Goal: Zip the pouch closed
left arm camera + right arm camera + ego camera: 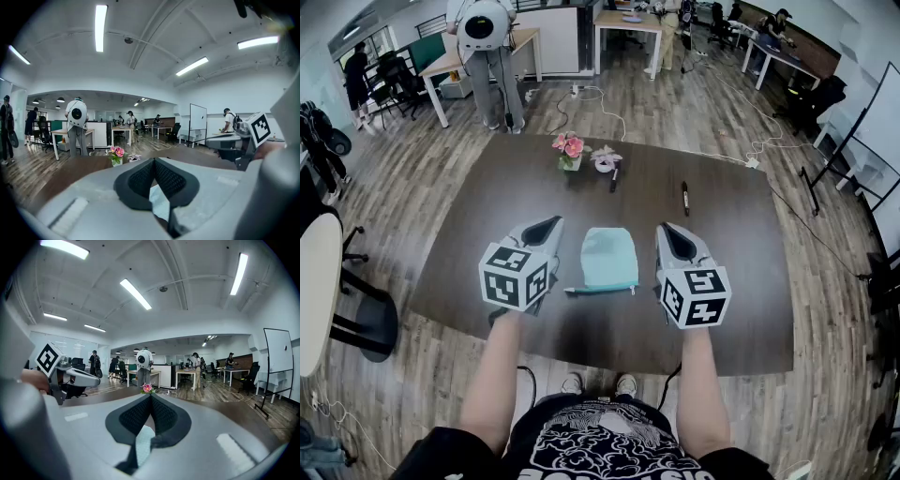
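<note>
Below, I see the dark table filling the middle. The left gripper and right gripper hover over its near half, each with jaws pressed together on nothing. Between them, touching neither, the pale teal pouch lies flat on the table. Far side: a small flower pot, then two pens.

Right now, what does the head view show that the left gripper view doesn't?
Head view only: the teal pouch whole, flat on the table between both grippers, and two pens. Left gripper view only: the left gripper with jaws closed together, ceiling lights, a whiteboard. Both: the table, the flowers and the right gripper.
</note>
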A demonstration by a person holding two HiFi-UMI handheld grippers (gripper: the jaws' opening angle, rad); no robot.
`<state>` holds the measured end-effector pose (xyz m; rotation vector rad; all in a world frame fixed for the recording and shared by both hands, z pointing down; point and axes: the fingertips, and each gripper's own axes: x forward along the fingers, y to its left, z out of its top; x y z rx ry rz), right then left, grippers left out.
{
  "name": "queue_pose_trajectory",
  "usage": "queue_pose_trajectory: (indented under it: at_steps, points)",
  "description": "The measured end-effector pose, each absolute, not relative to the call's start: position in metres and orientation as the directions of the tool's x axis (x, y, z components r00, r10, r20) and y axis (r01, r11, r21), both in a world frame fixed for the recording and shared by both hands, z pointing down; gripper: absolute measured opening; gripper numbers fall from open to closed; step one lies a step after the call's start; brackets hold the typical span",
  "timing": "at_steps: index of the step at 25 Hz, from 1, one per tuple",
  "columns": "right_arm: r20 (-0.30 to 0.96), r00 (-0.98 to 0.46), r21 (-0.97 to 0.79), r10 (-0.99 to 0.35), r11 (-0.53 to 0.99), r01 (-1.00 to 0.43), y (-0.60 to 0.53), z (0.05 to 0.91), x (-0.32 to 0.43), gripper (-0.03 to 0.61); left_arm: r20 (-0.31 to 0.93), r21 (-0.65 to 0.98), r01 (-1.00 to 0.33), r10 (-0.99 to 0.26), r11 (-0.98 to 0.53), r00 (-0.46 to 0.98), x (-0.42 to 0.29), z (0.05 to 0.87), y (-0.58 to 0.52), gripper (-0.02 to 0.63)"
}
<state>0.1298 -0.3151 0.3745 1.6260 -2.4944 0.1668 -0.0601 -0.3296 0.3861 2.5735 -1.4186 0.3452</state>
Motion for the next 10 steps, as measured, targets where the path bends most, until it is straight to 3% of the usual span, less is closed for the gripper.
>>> queue_pose_trajectory:
  at_steps: [10]
  points:
    - [0.196,-0.401,-0.008,-0.895,0.407,-0.913,-0.3174,0.3758,0.1270,0.000,0.290,0.062,-0.851,-0.807,-0.521,0.515,-0.0646,0.3878,-0.3322,0.005]
